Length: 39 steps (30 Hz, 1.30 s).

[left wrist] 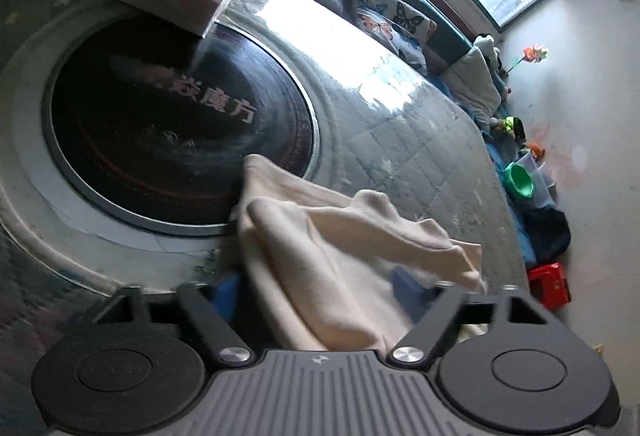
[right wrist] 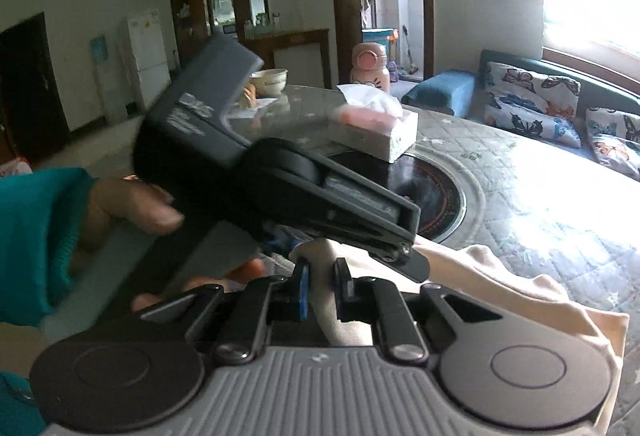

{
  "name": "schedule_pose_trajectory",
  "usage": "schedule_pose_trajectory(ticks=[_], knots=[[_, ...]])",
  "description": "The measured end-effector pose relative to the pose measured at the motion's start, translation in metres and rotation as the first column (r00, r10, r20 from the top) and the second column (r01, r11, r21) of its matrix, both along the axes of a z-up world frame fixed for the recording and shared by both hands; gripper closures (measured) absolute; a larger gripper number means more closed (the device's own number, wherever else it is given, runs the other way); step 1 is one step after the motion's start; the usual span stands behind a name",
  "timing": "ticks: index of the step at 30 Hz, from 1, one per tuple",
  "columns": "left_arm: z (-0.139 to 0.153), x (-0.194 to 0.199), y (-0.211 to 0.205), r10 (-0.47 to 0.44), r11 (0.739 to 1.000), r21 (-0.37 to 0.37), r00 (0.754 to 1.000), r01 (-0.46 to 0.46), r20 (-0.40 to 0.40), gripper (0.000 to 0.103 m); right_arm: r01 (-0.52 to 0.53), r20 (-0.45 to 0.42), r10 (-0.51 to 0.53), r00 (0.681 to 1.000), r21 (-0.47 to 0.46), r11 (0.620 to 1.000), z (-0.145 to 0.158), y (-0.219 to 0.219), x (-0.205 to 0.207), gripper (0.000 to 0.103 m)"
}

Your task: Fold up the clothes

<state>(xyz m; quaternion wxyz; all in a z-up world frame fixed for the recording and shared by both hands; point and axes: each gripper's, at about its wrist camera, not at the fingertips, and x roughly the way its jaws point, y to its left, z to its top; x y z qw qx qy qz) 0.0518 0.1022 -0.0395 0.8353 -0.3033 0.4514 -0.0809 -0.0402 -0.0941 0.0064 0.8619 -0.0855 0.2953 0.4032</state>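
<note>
A soft cream-coloured cloth garment (left wrist: 320, 248) lies bunched up on a round table with a grey quilted cover under shiny clear plastic (left wrist: 420, 156). The cloth is plain, with no pattern. It has thick rolls and deep folds, and one loose corner sticks out to the side. Part of it lies over the edge of the big round black glass plate with a silver ring (left wrist: 168, 124) set in the middle of the table.

The left gripper (left wrist: 320, 288) has its blue-tipped fingers (left wrist: 404, 286) wide apart, with the cloth lying between them. The right gripper (right wrist: 322, 288) has its fingers close together and they pinch a fold of the cream cloth (right wrist: 320, 256). Seen from the right wrist, the left gripper sits just above and touches near the same fold.

A white tissue box with a pink top (right wrist: 380, 132) stands on the far rim of the black plate.
</note>
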Motion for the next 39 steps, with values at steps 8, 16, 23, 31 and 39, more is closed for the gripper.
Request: schedule_pose_trajectory(ticks=[8,16,23,31,39], knots=[[-0.004,0.007,0.002,0.008,1.000,0.021,1.000,-0.007,-0.023,0.080,0.013,-0.014,-0.012,1.000,0.013,1.000,-0.004,-0.024,-0.010,0.085],[-0.002,0.005,-0.007,-0.020,0.996,0.090,1.000,0.020,-0.005,0.081,0.269,-0.006,-0.270,0.963,-0.058,0.961,-0.010,-0.100,0.019,0.081],[-0.002,0.006,-0.011,-0.035,0.992,0.124,0.999,0.035,-0.001,0.081,0.484,-0.059,-0.489,0.870,-0.083,0.871,-0.035,-0.157,0.055,0.068],[-0.001,0.007,-0.015,-0.054,0.986,0.156,0.999,0.053,0.002,0.081,0.544,-0.148,-0.541,0.828,-0.020,0.839,-0.057,-0.172,0.075,0.060],[0.001,0.009,-0.022,-0.076,0.976,0.207,0.997,0.072,0.011,0.081,0.540,-0.217,-0.517,0.828,0.058,0.840,-0.058,-0.171,0.075,0.088]])
